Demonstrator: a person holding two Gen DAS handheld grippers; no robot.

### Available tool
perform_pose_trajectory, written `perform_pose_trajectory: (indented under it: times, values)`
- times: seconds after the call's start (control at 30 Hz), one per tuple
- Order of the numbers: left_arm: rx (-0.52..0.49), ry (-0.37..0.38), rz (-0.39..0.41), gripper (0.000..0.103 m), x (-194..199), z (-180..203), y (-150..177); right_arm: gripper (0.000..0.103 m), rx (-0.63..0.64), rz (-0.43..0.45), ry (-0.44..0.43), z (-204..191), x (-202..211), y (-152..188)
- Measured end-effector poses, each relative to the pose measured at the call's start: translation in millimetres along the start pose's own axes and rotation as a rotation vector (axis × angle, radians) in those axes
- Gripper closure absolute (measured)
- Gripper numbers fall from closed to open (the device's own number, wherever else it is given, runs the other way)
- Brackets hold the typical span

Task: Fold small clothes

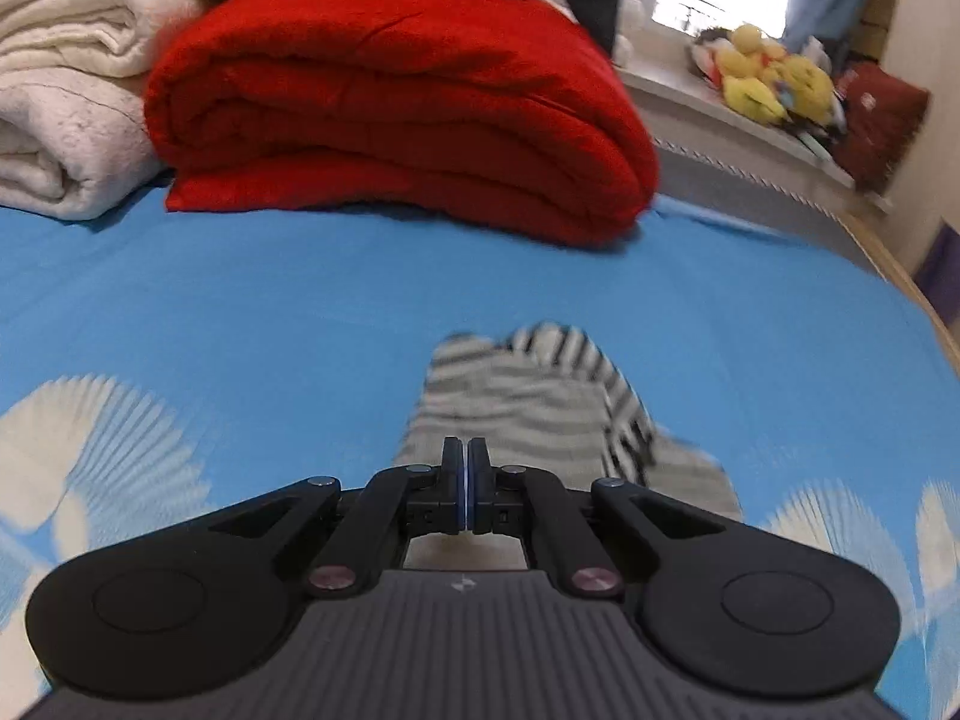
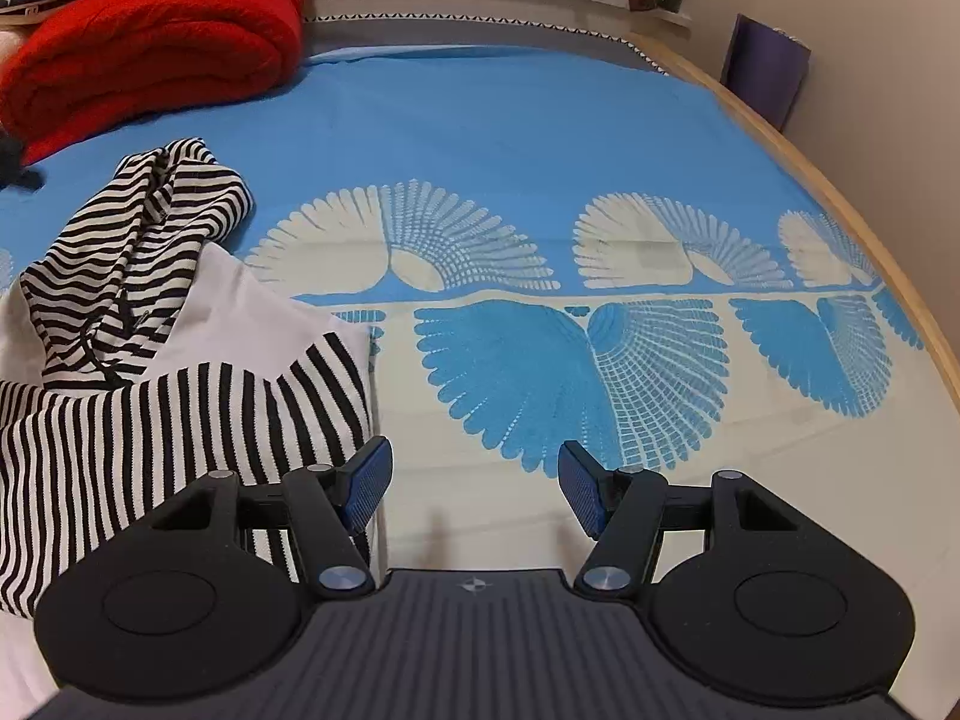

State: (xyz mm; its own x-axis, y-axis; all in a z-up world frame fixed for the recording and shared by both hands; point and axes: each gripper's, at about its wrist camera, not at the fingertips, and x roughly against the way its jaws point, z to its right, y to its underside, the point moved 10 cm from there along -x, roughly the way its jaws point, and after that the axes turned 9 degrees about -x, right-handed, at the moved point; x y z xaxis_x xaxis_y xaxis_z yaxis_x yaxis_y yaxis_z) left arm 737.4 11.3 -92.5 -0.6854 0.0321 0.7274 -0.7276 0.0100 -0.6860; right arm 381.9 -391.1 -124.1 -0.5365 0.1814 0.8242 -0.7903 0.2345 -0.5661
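Observation:
A small black-and-white striped garment with a white panel (image 2: 150, 360) lies crumpled on the blue patterned bed sheet (image 2: 510, 120). In the left wrist view it shows blurred (image 1: 528, 402) just ahead of my left gripper (image 1: 466, 450), whose jaws are closed together; whether cloth is pinched between them is not clear. My right gripper (image 2: 474, 480) is open and empty, low over the sheet. Its left finger (image 2: 366, 480) sits at the garment's right edge.
A folded red blanket (image 1: 408, 102) and cream towels (image 1: 66, 90) are stacked at the far side of the bed. A ledge with yellow plush toys (image 1: 774, 72) runs behind. The wooden bed edge (image 2: 840, 192) curves along the right, with a purple object (image 2: 765, 72) by the wall.

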Motion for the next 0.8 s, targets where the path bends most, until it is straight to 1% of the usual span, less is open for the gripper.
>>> perform_pose_trajectory:
  times: [0.1,0.17,0.2,0.23,0.27,0.3,0.33,0.43,0.47,0.5,0.53,0.57,0.6,0.63,0.7,0.77,0.8]
  values:
    - [0.057,-0.005,-0.022,0.102,-46,-11,-20,0.04,0.017,-0.01,-0.002,-4,-4,2]
    - [0.064,-0.015,-0.046,0.098,-75,-15,-27,0.04,0.024,-0.021,-0.009,-7,-6,4]
    - [0.068,-0.021,-0.057,0.089,-88,-17,-29,0.04,0.029,-0.024,-0.014,-8,-7,4]
    - [0.08,-0.023,-0.07,0.072,-100,-19,-31,0.04,0.034,-0.025,-0.013,-8,-8,4]
    - [0.095,-0.028,-0.08,0.062,-111,-21,-31,0.04,0.04,-0.024,-0.008,-8,-9,4]
    - [0.114,-0.036,-0.091,0.043,-121,-23,-32,0.04,0.045,-0.023,-0.003,-8,-10,4]
    - [0.133,-0.038,-0.104,0.036,-132,-25,-32,0.04,0.047,-0.024,-0.001,-8,-11,4]
    - [0.16,-0.019,-0.126,0.036,-153,-25,-32,0.04,0.051,-0.034,-0.001,-9,-15,5]
    - [0.153,-0.013,-0.14,0.036,-158,-23,-30,0.04,0.052,-0.038,-0.003,-9,-16,5]
    - [0.134,-0.009,-0.161,0.039,-165,-21,-27,0.04,0.051,-0.042,-0.005,-9,-17,5]
    - [0.107,-0.004,-0.174,0.057,-169,-18,-25,0.04,0.046,-0.046,-0.005,-8,-17,5]
    - [0.082,0.014,-0.161,0.073,-170,-15,-26,0.04,0.04,-0.047,-0.004,-7,-18,4]
    - [0.055,0.047,-0.156,0.097,-169,-10,-27,0.04,0.037,-0.047,-0.001,-7,-18,4]
    - [0.025,0.06,-0.145,0.098,-164,-6,-30,0.04,0.037,-0.047,-0.002,-7,-18,3]
    - [-0.035,0.053,-0.093,0.099,-148,-3,-36,0.04,0.031,-0.047,-0.007,-7,-16,1]
    - [-0.103,0.079,-0.034,0.099,-120,5,-41,0.04,0.023,-0.039,-0.015,-6,-12,-2]
    - [-0.132,0.105,0.0,0.099,-102,10,-41,0.04,0.02,-0.03,-0.016,-5,-9,-3]
